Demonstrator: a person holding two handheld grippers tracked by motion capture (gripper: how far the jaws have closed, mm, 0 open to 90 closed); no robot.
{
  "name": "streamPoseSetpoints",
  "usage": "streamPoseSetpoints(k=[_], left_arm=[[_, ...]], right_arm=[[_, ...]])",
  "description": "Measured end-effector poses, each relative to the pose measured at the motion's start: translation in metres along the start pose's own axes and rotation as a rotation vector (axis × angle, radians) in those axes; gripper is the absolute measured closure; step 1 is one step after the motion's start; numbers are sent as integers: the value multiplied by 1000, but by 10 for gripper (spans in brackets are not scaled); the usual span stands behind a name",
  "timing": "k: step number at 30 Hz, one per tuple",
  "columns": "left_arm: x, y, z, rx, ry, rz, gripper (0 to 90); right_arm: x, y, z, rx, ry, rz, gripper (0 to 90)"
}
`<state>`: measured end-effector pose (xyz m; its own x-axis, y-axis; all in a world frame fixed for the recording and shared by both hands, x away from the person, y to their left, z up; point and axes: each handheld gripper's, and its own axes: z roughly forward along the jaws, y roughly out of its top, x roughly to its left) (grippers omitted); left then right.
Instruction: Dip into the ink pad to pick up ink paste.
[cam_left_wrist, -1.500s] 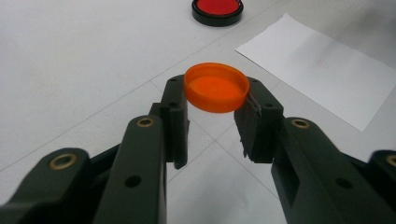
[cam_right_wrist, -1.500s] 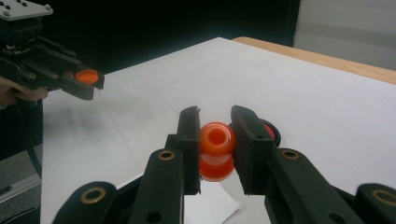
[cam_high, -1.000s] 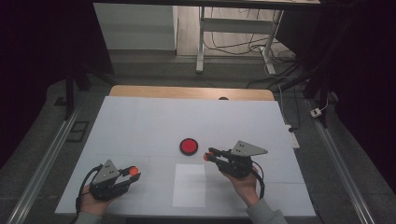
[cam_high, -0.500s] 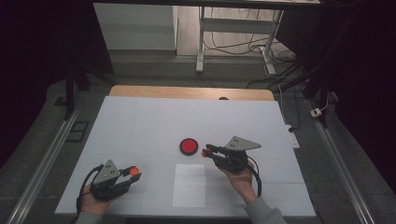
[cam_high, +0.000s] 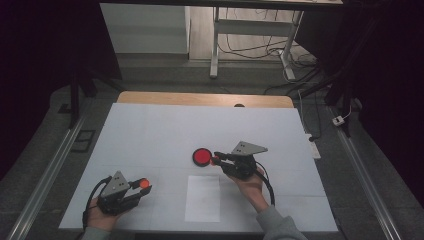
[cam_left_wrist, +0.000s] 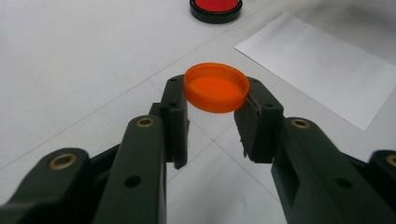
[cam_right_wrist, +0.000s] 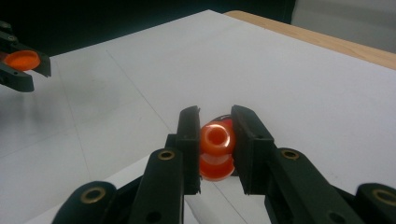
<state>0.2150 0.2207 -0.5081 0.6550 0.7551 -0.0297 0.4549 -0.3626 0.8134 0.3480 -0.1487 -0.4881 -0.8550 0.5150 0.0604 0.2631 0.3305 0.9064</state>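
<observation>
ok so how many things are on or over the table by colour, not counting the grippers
orange: 2, the orange cap clamped in the left gripper and the small orange stamp-like piece clamped in the right gripper
red and black: 1, the red ink pad
white: 1, the sheet of paper
total: 4

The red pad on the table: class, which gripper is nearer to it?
Right. The right gripper holds a small orange piece right beside the red pad. The left gripper, shut on an orange cap, sits well off toward the table's near left corner.
</observation>
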Motion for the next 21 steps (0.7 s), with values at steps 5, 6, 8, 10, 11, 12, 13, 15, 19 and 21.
streamPoseSetpoints(k=[5, 6, 8, 10, 11, 12, 13, 15, 19, 21], left_arm=[[0, 0, 0, 2, 0, 1, 654], [0, 0, 0, 1, 0, 0, 655], [0, 0, 0, 0, 0, 0, 655], [-1, 0, 0, 1, 0, 1, 655], [0, 0, 0, 2, 0, 1, 654], [0, 0, 0, 2, 0, 1, 655], [0, 0, 0, 3, 0, 1, 654], [0, 0, 0, 3, 1, 2, 654], [1, 0, 0, 0, -4, -2, 654], [1, 0, 0, 2, -6, -1, 655]], right_arm=[[0, 2, 8, 8, 5, -6, 726], [0, 3, 9, 15, 5, -12, 725], [1, 4, 12, 16, 5, -14, 725], [2, 6, 13, 17, 4, -22, 725], [1, 6, 14, 13, 2, -22, 725], [1, 7, 15, 15, 4, -19, 725], [0, 8, 17, 13, 1, -16, 725], [-2, 9, 20, 17, -3, -11, 725], [-4, 13, 28, 38, -9, -14, 725], [-4, 15, 32, 49, -16, -20, 725]])
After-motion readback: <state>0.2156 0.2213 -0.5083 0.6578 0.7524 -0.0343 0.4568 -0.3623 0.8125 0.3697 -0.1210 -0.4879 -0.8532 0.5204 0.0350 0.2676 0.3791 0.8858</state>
